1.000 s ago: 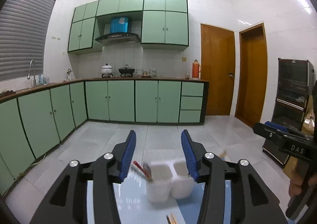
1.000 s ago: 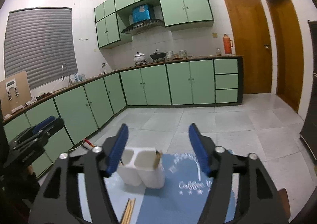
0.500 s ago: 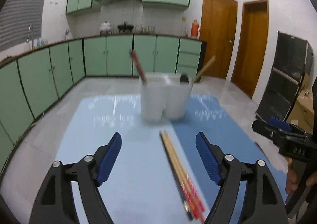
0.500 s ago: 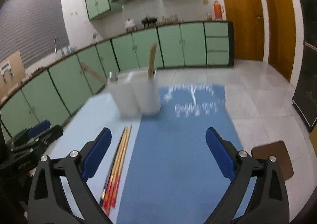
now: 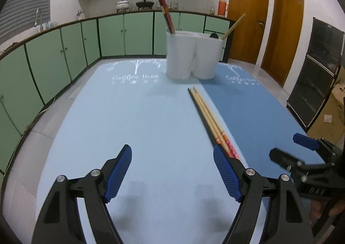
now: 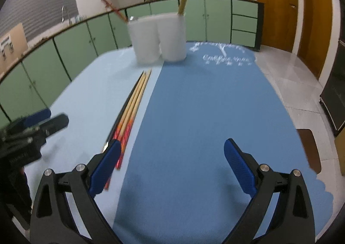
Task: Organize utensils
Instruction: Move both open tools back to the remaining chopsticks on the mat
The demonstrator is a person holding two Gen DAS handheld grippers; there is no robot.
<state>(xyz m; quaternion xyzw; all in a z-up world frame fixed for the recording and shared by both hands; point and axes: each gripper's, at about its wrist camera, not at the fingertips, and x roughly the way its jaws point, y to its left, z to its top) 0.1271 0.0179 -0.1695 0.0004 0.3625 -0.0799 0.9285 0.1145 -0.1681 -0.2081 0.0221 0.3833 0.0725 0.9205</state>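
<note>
A white two-compartment holder (image 5: 193,56) (image 6: 159,39) stands at the far end of the table. Red chopsticks (image 5: 167,17) lean in its left cup and a wooden stick (image 5: 234,26) in its right. Several loose chopsticks (image 5: 207,112) (image 6: 133,103) lie side by side along the seam between the two mats. My left gripper (image 5: 171,151) hangs open over the light blue mat, the chopsticks' red ends by its right finger. My right gripper (image 6: 172,144) is open over the dark blue mat, its left finger beside those red ends. Nothing is held.
The light blue mat (image 5: 129,114) and the darker blue mat (image 6: 204,103) cover the table. Green kitchen cabinets (image 5: 64,60) run behind and to the left. Wooden doors (image 5: 248,28) and a black cabinet (image 5: 319,71) stand to the right. Each gripper appears at the edge of the other's view.
Both grippers have dropped toward the table and tipped downward, and their jaws have spread wider. The loose chopsticks, barely in view a second ago, now lie just ahead of the fingers.
</note>
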